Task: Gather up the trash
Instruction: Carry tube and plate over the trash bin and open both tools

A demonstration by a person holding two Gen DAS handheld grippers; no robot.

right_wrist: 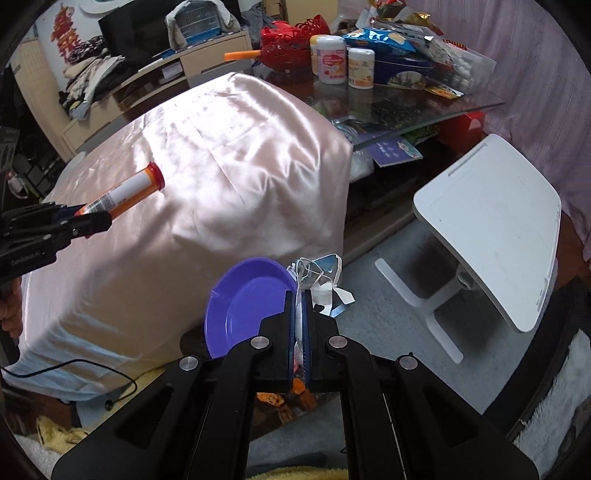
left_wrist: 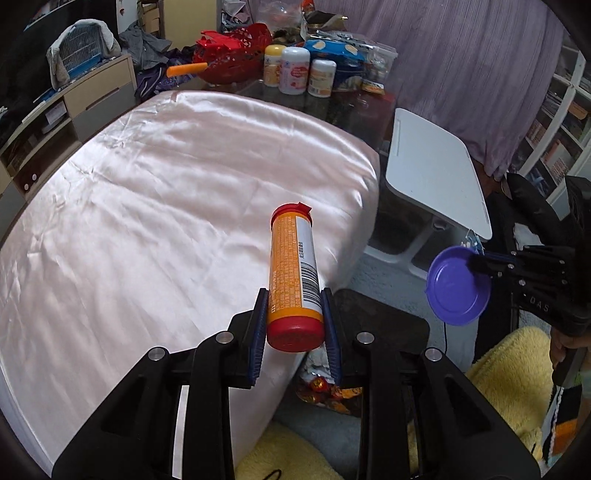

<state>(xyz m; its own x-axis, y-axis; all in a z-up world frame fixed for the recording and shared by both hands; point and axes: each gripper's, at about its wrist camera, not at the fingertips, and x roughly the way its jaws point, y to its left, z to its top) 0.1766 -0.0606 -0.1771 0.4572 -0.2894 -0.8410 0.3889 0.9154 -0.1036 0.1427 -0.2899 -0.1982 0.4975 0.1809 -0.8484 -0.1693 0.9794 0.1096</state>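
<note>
Left gripper (left_wrist: 295, 325): pads clamped on the lower barrel of an orange tube (left_wrist: 294, 280), lower centre of frame, red cap pointing up-frame, carried clear of the satin-covered table (left_wrist: 166, 184). Right gripper (right_wrist: 300, 325): fingers clenched tight, pinching the rim of a purple plastic lid (right_wrist: 247, 299) together with a crumpled wrapper (right_wrist: 321, 280), bottom centre. Both loads airborne, likely headed for disposal.

This was a lived-in home room: a low TV cabinet (right_wrist: 207, 55) carried a small pet cage (right_wrist: 199, 16) and piled clothes (right_wrist: 88, 74), a glass bench (right_wrist: 406, 107) held snack packets and 3 jars (right_wrist: 332, 59), and bookshelves (left_wrist: 561, 122) stood beside a purple curtain (left_wrist: 461, 66).
</note>
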